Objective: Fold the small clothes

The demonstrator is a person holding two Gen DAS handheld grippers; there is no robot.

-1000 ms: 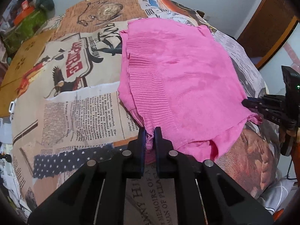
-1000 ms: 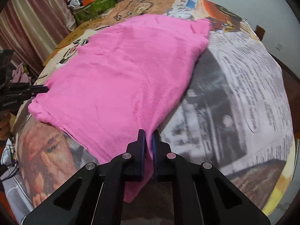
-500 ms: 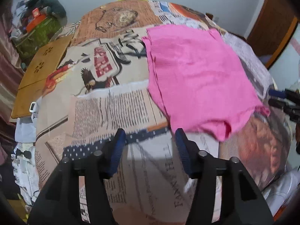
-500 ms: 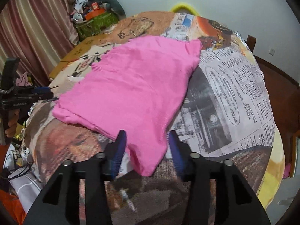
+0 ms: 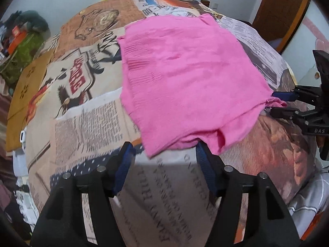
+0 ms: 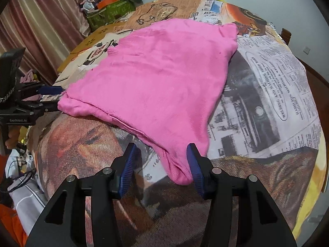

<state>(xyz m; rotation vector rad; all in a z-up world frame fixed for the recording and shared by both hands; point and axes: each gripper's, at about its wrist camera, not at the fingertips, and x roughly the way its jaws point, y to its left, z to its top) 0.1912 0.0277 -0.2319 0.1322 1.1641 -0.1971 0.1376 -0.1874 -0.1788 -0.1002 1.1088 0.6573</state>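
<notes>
Left tongs (image 5: 162, 158) opening, nothing between them; right tongs (image 6: 161, 162) released, a corner of the pink garment (image 5: 185, 78) loose between the jaws. Garment flat on the newsprint-patterned surface (image 6: 267, 94). Next fold best started from corners gripped evenly.

Bare newspaper-print cloth on the counter (image 5: 86, 123) left of the pink garment (image 5: 181, 82) is free; right strip (image 6: 267, 94) free too; cluttered green box (image 6: 109, 12) and curtain (image 6: 41, 26) crowd the far-left edge.
</notes>
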